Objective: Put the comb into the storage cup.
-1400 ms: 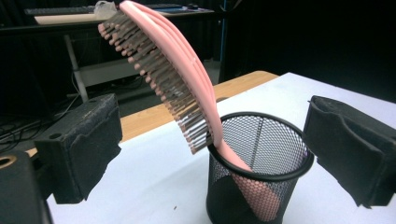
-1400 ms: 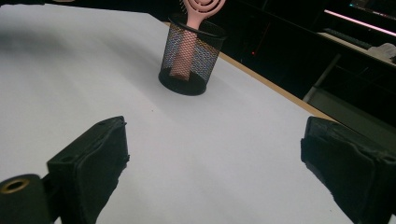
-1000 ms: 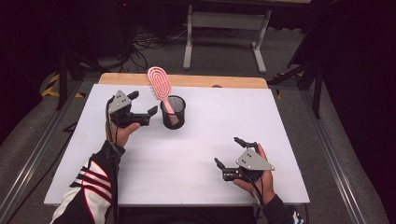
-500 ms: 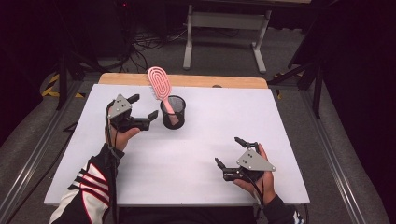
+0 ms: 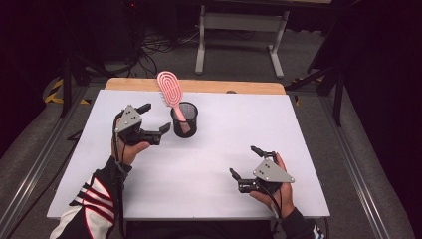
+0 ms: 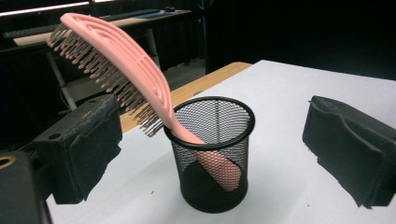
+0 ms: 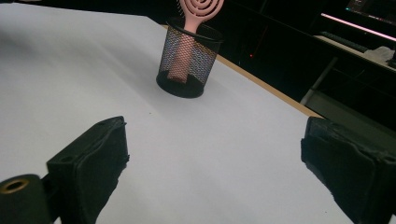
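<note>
Right gripper view: hairbrush point(image 7: 198, 9) top cut off.

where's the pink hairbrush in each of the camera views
High view: pink hairbrush upper centre, handle down in the black mesh cup.
Left gripper view: left of centre, leaning left out of the cup.
Right gripper view: top centre, head cut off by the edge.
Shared landmark: the cup.

The hairbrush point(image 7: 198, 9) head is cut off by the right gripper view's top edge
</note>
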### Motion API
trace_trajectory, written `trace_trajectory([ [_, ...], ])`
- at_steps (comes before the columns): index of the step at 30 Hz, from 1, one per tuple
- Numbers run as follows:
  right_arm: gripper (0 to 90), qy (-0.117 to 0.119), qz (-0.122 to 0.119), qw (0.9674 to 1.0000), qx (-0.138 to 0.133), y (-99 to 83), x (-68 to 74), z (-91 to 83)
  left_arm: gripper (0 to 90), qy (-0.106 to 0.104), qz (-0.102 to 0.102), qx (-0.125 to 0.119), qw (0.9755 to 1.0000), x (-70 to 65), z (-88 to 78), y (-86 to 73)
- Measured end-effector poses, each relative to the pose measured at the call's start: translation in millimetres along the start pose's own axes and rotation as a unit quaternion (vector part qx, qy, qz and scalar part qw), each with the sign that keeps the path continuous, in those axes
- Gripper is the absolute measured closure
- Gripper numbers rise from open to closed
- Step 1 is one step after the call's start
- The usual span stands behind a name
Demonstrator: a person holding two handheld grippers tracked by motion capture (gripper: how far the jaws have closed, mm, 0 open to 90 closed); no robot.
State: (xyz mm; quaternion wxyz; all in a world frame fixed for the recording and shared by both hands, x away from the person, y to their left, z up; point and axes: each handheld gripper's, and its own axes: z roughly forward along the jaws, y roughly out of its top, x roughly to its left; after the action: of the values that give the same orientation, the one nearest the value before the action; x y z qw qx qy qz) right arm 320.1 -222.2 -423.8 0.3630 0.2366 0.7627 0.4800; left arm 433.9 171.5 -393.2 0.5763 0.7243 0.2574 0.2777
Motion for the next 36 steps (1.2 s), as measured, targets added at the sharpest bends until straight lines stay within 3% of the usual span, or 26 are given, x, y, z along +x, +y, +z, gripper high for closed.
trace_trajectory([
  [20,7.8,-0.003,0.000,1.0000,-0.005,1.7,0.0,-1.5,5.9,-0.028,0.029,0.000,0.9992,-24.1,-18.5,2.7],
  [36,7.6,-0.005,0.000,1.0000,-0.006,1.6,-1.2,-2.4,6.1,-0.056,0.059,0.012,0.9966,-49.1,-21.7,-0.9],
])
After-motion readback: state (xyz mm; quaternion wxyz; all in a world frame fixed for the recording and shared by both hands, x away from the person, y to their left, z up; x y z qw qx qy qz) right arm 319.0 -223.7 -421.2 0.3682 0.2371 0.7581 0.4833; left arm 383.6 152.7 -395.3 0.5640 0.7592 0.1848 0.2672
